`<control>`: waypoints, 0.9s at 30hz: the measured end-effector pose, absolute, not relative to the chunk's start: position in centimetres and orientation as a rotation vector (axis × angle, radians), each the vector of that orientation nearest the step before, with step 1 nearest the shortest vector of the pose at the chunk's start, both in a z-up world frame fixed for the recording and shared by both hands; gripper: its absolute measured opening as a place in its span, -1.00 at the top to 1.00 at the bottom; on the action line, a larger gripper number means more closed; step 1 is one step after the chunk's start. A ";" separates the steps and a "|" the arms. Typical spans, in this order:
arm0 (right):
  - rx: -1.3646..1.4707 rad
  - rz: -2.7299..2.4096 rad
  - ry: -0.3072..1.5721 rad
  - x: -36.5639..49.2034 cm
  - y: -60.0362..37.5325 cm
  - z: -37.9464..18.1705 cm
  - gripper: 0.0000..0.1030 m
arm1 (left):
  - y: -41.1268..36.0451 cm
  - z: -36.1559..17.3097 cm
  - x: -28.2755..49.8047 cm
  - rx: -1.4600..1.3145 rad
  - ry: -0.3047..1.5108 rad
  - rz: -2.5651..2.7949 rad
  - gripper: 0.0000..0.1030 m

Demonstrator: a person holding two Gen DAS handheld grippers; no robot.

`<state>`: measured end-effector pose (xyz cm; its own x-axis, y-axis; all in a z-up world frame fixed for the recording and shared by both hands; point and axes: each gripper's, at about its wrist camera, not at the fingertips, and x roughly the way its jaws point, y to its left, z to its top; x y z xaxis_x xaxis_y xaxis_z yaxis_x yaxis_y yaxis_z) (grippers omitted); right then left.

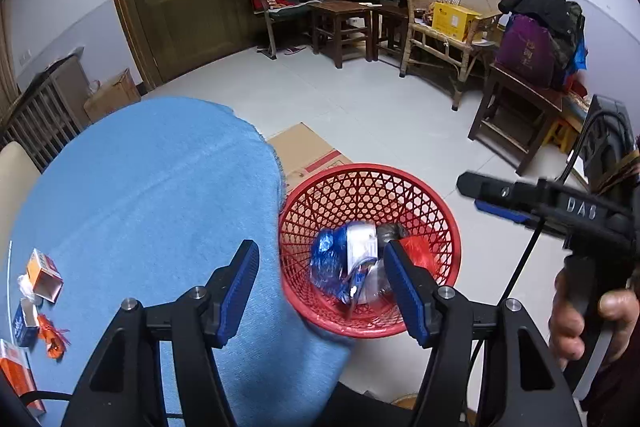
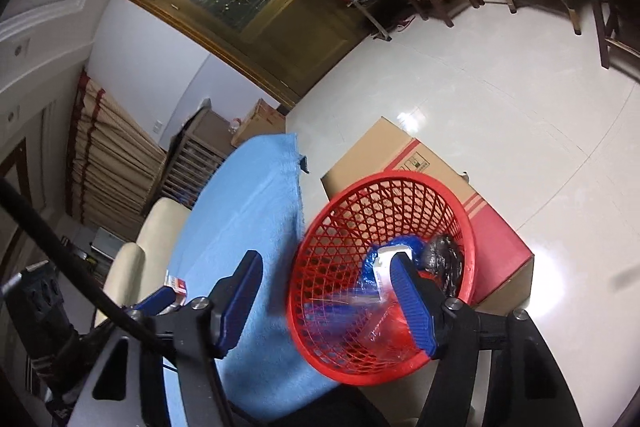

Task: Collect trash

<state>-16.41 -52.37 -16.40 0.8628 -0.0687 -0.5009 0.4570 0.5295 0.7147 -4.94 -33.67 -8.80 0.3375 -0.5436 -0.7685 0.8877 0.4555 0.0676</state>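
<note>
While I held both tools over the red basket (image 1: 370, 187), the left gripper (image 1: 324, 287) and right gripper (image 2: 326, 301) stood wide and empty. Trash (image 1: 344, 259) lay inside it, just right of the blue cloth (image 1: 160, 195). "DAS" marked the right gripper.

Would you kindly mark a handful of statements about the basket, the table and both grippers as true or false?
1. The red basket already holds wrappers. True.
2. The left gripper is clamped on a small box. False: its jaws stand apart with nothing between them.
3. Small boxes remain on the blue tablecloth. True.
4. The basket stands on the tablecloth. False: it sits beside the table, by a cardboard box.
5. The right gripper holds a bottle. False: it is open and empty.
</note>
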 end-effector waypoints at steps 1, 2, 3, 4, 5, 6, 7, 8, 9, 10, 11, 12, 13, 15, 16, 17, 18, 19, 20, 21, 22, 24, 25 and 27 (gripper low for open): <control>0.957 -0.333 0.443 -16.6 -52.3 -16.3 -0.37 | -33.1 -8.8 -4.9 0.540 0.744 -0.992 -0.28; 0.946 -0.337 0.443 -16.7 -52.2 -16.2 -0.37 | -32.6 -8.8 -5.0 0.548 0.736 -0.989 -0.28; 0.943 -0.334 0.443 -16.8 -52.1 -16.2 -0.37 | -31.4 -8.9 -5.3 0.568 0.712 -0.978 -0.28; 0.944 -0.328 0.441 -16.9 -51.9 -16.1 -0.37 | -30.5 -9.1 -5.4 0.583 0.696 -0.963 -0.28; 0.946 -0.320 0.439 -16.9 -51.6 -16.1 -0.37 | -29.9 -9.3 -5.3 0.593 0.691 -0.944 -0.28; 0.945 -0.314 0.440 -16.7 -51.5 -16.2 -0.37 | -28.4 -9.7 -5.2 0.595 0.697 -0.914 -0.28; 0.940 -0.304 0.446 -16.4 -51.0 -16.2 -0.37 | -27.1 -9.8 -5.0 0.582 0.706 -0.899 -0.28; 0.934 -0.295 0.454 -16.0 -50.6 -16.2 -0.37 | -26.0 -9.9 -4.9 0.567 0.710 -0.888 -0.28; 0.922 -0.275 0.468 -15.3 -49.9 -16.0 -0.37 | -24.2 -10.0 -4.9 0.548 0.712 -0.866 -0.28; 0.911 -0.261 0.477 -14.8 -49.4 -15.8 -0.37 | -22.7 -10.2 -4.9 0.536 0.710 -0.841 -0.28; 0.890 -0.240 0.489 -14.0 -48.4 -15.3 -0.37 | -21.2 -10.3 -4.8 0.527 0.707 -0.809 -0.28; 0.872 -0.224 0.497 -13.4 -47.7 -15.0 -0.37 | -19.1 -10.2 -4.6 0.507 0.703 -0.761 -0.28; 0.848 -0.203 0.506 -12.6 -46.7 -14.5 -0.37 | -17.9 -10.2 -4.5 0.491 0.699 -0.739 -0.28; 0.797 -0.159 0.522 -10.7 -44.2 -13.4 -0.37 | -14.8 -9.5 -4.1 0.443 0.672 -0.672 -0.28; 0.777 -0.137 0.528 -9.8 -43.1 -12.9 -0.37 | -13.1 -9.1 -3.9 0.424 0.650 -0.635 -0.28; 0.752 -0.111 0.537 -8.7 -41.9 -12.4 -0.37 | -12.0 -8.9 -3.7 0.410 0.636 -0.607 -0.28; 0.727 -0.090 0.545 -7.9 -40.7 -11.9 -0.37 | -10.4 -8.6 -3.4 0.392 0.619 -0.572 -0.29; 0.687 -0.059 0.558 -6.6 -38.9 -11.3 -0.37 | -9.4 -8.4 -3.1 0.381 0.610 -0.555 -0.32; 0.645 -0.027 0.573 -5.4 -37.0 -10.7 -0.37 | -8.1 -8.2 -2.8 0.366 0.599 -0.530 -0.33; 0.619 -0.009 0.582 -4.6 -35.8 -10.4 -0.37 | -6.9 -8.1 -2.4 0.352 0.592 -0.506 -0.35; 0.581 0.022 0.597 -3.3 -33.9 -9.9 -0.36 | -5.5 -8.1 -2.0 0.339 0.588 -0.480 -0.36; 0.526 0.080 0.631 -0.9 -30.6 -9.5 -0.36 | -2.6 -8.6 -1.0 0.312 0.590 -0.420 -0.36; 0.503 0.103 0.649 0.3 -29.2 -9.5 -0.36 | -1.5 -9.0 -0.6 0.301 0.595 -0.396 -0.36; 0.457 0.152 0.689 3.0 -26.5 -9.6 -0.36 | 0.8 -10.1 0.3 0.278 0.614 -0.351 -0.36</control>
